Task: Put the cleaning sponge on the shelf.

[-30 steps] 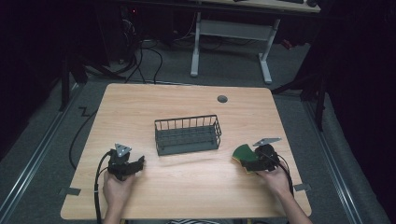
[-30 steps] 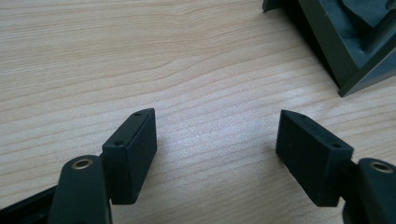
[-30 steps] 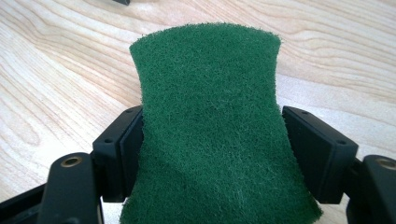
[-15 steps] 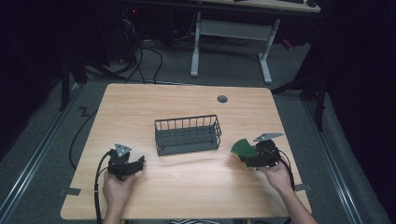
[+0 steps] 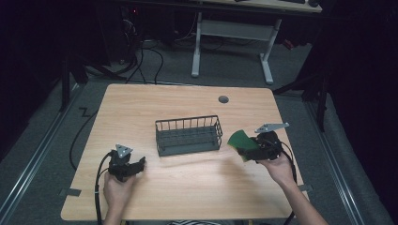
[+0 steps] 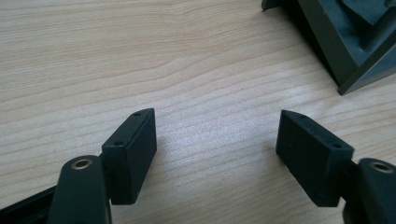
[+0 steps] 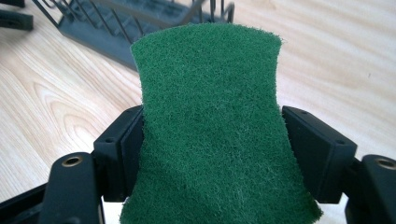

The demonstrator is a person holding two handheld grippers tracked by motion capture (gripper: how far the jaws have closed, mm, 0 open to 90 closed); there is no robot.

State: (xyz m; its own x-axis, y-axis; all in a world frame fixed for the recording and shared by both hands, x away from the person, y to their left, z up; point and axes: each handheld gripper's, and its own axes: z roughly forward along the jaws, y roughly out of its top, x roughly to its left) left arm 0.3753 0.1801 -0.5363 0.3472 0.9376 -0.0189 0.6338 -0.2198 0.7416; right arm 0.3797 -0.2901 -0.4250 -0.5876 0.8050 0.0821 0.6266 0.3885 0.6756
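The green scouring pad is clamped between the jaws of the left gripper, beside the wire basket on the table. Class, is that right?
Not quite. The green scouring pad is clamped by the right gripper, as the right gripper view shows; the left gripper is open with nothing in it. The rest stands: the pad is beside the wire basket on the table.

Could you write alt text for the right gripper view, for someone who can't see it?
A green scouring pad is pinched by its side edges between the two black jaws of the right gripper, bowing slightly as it stands up toward the camera. Behind it, on the light wooden table, sits a dark wire basket.
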